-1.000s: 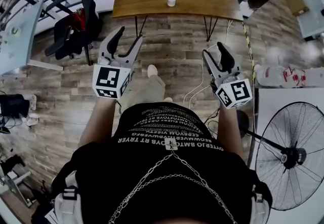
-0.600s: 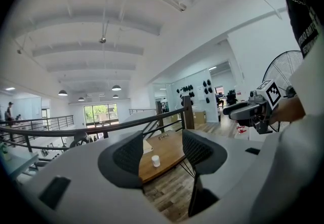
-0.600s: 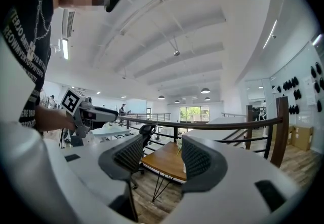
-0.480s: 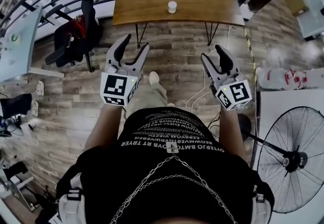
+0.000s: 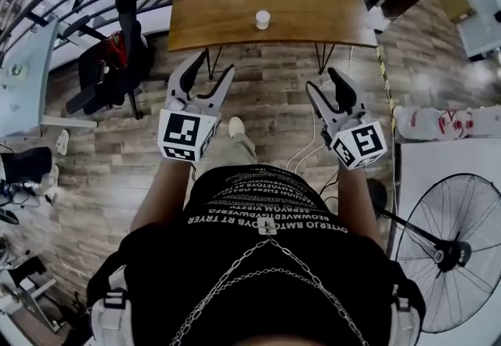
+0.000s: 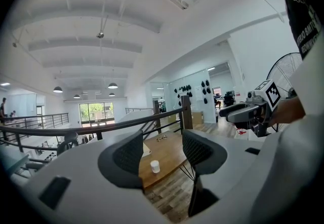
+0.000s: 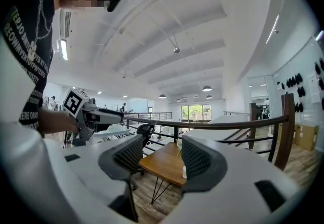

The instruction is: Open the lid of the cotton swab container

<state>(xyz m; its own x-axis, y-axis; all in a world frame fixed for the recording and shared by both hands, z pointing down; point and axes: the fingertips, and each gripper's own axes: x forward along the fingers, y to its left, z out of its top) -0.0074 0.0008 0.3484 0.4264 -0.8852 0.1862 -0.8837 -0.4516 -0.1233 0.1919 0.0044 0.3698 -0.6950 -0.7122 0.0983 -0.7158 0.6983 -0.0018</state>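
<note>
The left gripper (image 5: pixel 210 66) and right gripper (image 5: pixel 325 84), both released and empty, hang over wooden floor (image 5: pixel 266 94) before the table (image 5: pixel 313 4) carrying the cotton swab container (image 5: pixel 263 19), a black chair (image 5: pixel 102 63) beside it.

Upside-down white lettering across black shirt (image 5: pixel 227 274), illegible

Black T-shirt (image 5: pixel 258 301) with white lettering and silver chain (image 5: pixel 266 227); left tool (image 5: pixel 212 63) and right tool (image 5: pixel 323 81) are grey.
</note>
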